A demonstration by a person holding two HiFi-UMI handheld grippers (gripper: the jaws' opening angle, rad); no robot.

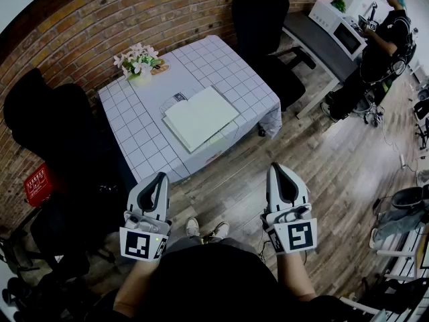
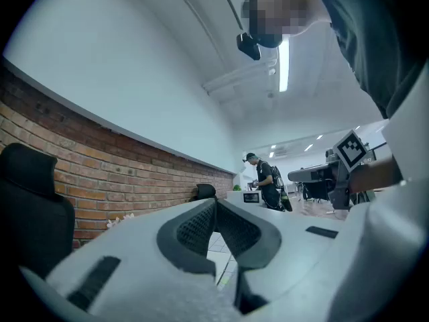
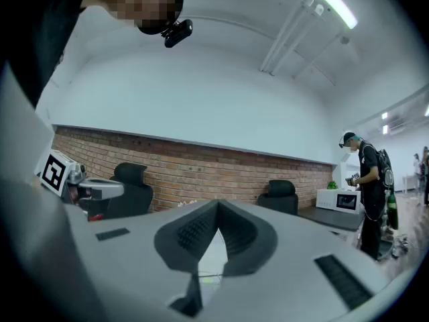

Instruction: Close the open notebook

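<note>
Table in a white grid cloth, set against the brick wall; everything below is placed from it.

Notebook lies open and flat on the table's near half, close to the near edge; it sits skewed to the cloth's grid, one corner close to the edge; both pages face up, pale cream, no writing I can make out; a faint fold line runs across between the two leaves; pages look level, none lifted.

Flowers, white with green, at the table's far left corner, well apart from the notebook.

Black chair left of the table; a second black chair beyond its far right side.

Left gripper and right gripper are held off the table's near side, over the wood floor, well short of the notebook; both point toward the table.

Left pads pressed together at the tips, nothing between; right pads likewise pressed together, nothing between.

A person stands far off to the table's right, by a counter with a microwave.
</note>
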